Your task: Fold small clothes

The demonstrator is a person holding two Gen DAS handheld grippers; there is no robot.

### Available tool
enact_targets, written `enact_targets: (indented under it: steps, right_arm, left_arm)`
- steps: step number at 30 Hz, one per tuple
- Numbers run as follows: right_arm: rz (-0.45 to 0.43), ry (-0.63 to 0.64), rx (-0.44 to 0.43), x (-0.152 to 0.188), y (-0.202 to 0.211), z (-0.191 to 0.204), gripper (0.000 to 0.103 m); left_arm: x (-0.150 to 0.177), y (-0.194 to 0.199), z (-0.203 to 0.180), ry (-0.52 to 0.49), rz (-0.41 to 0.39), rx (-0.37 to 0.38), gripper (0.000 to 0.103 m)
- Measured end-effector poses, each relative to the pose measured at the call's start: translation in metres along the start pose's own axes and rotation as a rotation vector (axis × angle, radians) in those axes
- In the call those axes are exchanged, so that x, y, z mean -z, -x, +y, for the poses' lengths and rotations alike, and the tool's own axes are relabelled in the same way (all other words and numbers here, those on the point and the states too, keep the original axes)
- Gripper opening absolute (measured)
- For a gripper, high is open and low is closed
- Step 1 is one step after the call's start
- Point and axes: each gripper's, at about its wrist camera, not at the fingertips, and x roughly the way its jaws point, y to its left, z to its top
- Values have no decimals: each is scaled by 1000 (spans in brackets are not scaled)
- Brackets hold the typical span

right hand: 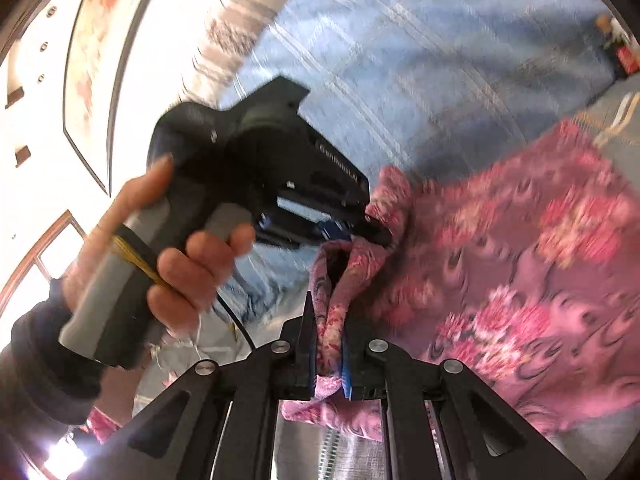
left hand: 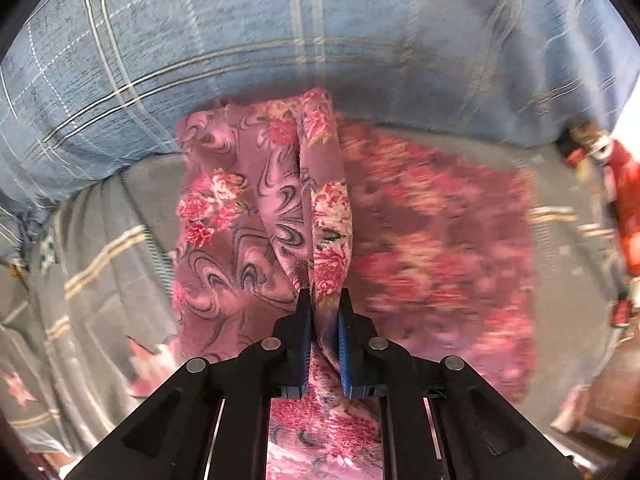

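Pink floral garment [left hand: 256,216], somewhat blurred, is pinched by both left gripper [left hand: 323,300] and right gripper [right hand: 326,312].

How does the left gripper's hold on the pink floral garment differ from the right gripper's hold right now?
The left gripper pinches a long upright fold of the pink floral garment that runs away from it; the right gripper pinches a short bunched loop of cloth.
The left gripper faces the blue plaid bedding; the right gripper faces the left one and the hand holding it.
Both are shut on the garment.
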Motion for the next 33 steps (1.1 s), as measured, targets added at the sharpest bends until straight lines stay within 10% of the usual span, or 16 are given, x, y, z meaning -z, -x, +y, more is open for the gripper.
enact_targets:
  steps: [8, 15, 20, 24, 26, 29, 33]
  right_arm:
    - [-156, -87, 100, -25, 70, -37, 8]
    - [-111, -290, 190, -22, 79, -90, 8]
    - [-17, -429, 244, -11, 63, -120, 13]
    - [-29, -451, 304, -13, 75, -114, 18]
    - [-150, -413, 294, -24, 96, -101, 29]
    - [-204, -363, 240, -54, 95, -95, 66]
    - [22, -258, 223, -98, 18, -105, 66]
  left_arm:
    - [3, -8, -94, -101, -37, 151, 5]
    - [-1, -59, -129, -117, -11, 178, 5]
    - [-1, -40, -83, 22, -139, 299, 10]
    - [10, -14, -7, 171, -286, 276, 49]
    - [23, -15, 32, 220, -328, 243, 50]
    - [38, -37, 68, 246, -302, 227, 50]
    - [49, -74, 90, 301, -225, 328, 50]
